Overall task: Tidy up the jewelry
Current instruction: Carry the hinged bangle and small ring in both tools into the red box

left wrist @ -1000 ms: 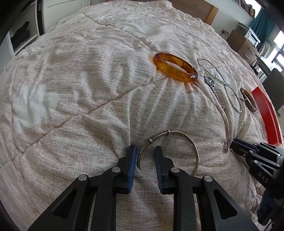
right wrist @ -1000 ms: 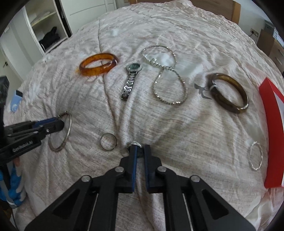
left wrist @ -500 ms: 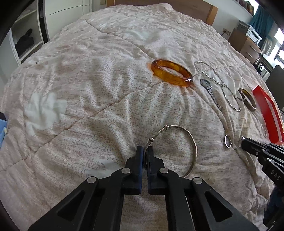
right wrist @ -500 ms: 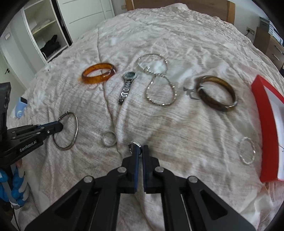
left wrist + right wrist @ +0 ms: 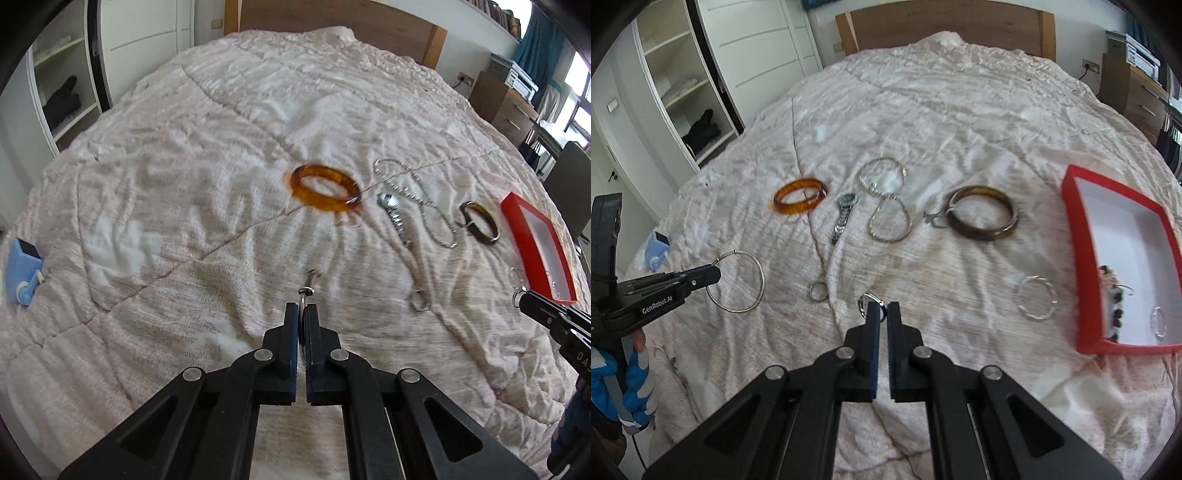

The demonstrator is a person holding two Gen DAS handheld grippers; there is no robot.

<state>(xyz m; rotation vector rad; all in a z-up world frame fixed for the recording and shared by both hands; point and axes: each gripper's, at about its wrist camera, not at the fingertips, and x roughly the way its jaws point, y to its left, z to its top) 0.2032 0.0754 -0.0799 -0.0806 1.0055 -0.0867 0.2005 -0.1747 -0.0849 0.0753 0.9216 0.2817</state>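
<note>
My left gripper (image 5: 302, 308) is shut on a thin silver hoop bangle (image 5: 738, 282), lifted above the quilt and seen edge-on in its own view (image 5: 307, 286). My right gripper (image 5: 882, 308) is shut on a small silver ring (image 5: 871, 299), also raised. A red box (image 5: 1082, 266) with white lining sits at right and holds a beaded piece (image 5: 1113, 299) and a silver hoop (image 5: 1160, 321). On the quilt lie an amber bangle (image 5: 800, 195), a watch (image 5: 844, 216), a silver chain (image 5: 886, 199), a dark bangle (image 5: 982, 212), a small ring (image 5: 817, 291) and a twisted silver hoop (image 5: 1035, 302).
The quilted bed cover (image 5: 942, 122) fills both views. A blue object (image 5: 24, 271) lies at the left edge of the bed. A wardrobe (image 5: 687, 92) stands at left, a wooden headboard (image 5: 942, 22) behind, and a dresser (image 5: 1134, 88) at right.
My left gripper has shut on the silver hoop bangle and lifted it off the quilt. My right gripper has risen with the small ring held in it; both views now see more of the bed.
</note>
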